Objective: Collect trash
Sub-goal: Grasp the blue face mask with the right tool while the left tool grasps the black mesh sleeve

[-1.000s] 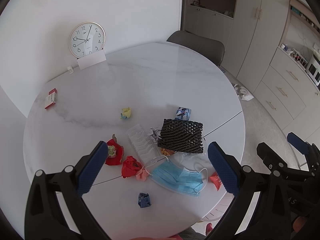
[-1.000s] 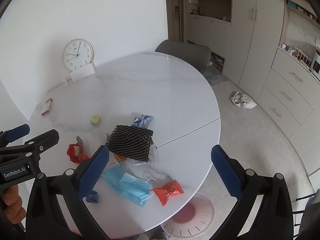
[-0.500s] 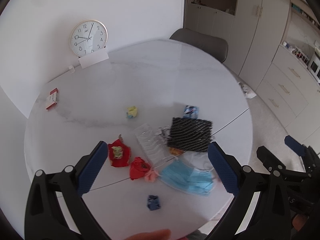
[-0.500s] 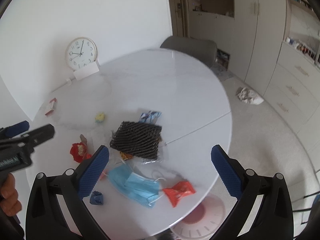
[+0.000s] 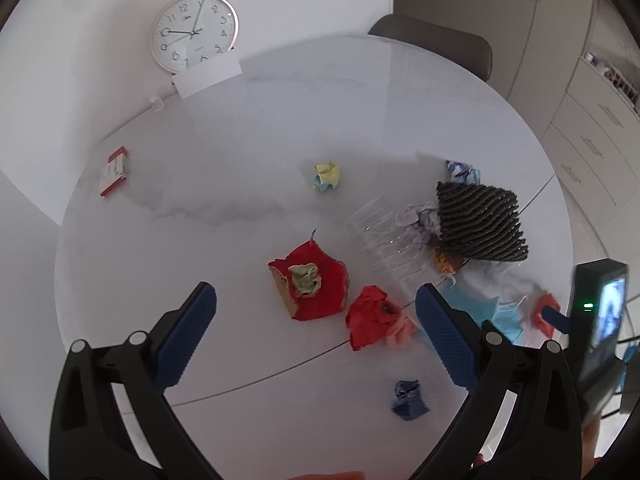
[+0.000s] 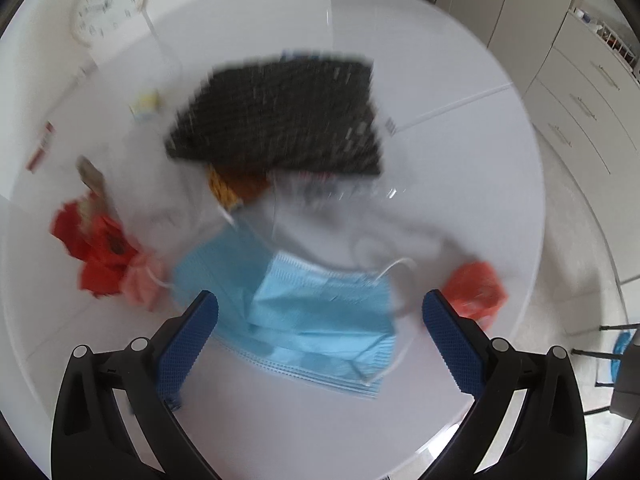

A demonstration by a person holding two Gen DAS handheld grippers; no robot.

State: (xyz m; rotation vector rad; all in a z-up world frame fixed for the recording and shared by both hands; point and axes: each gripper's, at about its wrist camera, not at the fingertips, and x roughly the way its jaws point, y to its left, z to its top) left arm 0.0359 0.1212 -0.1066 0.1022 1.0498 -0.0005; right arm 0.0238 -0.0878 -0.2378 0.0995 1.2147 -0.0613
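Observation:
Trash lies on a round white table [image 5: 248, 128]. My left gripper [image 5: 316, 328] is open and empty above a torn red box [image 5: 308, 284] with a green wad in it, next to a crumpled red wrapper [image 5: 370, 320]. My right gripper [image 6: 320, 332] is open and empty just above blue face masks [image 6: 316, 312]. A black foam net [image 6: 280, 116] lies beyond them and also shows in the left wrist view [image 5: 478, 220]. An orange-red packet [image 6: 476, 288] lies at the right. The right wrist view is blurred.
A yellow wad [image 5: 327, 176], a small blue wrapper [image 5: 408, 398], a clear plastic tray [image 5: 384, 236] and a red-white box [image 5: 116, 170] lie on the table. A clock [image 5: 194, 32] leans on the wall. A grey chair [image 5: 436, 50] and drawers [image 5: 592, 148] stand beyond.
Both grippers have dropped closer to the table. The left moved toward the red box. The right moved fast over the blue masks. Both stay open.

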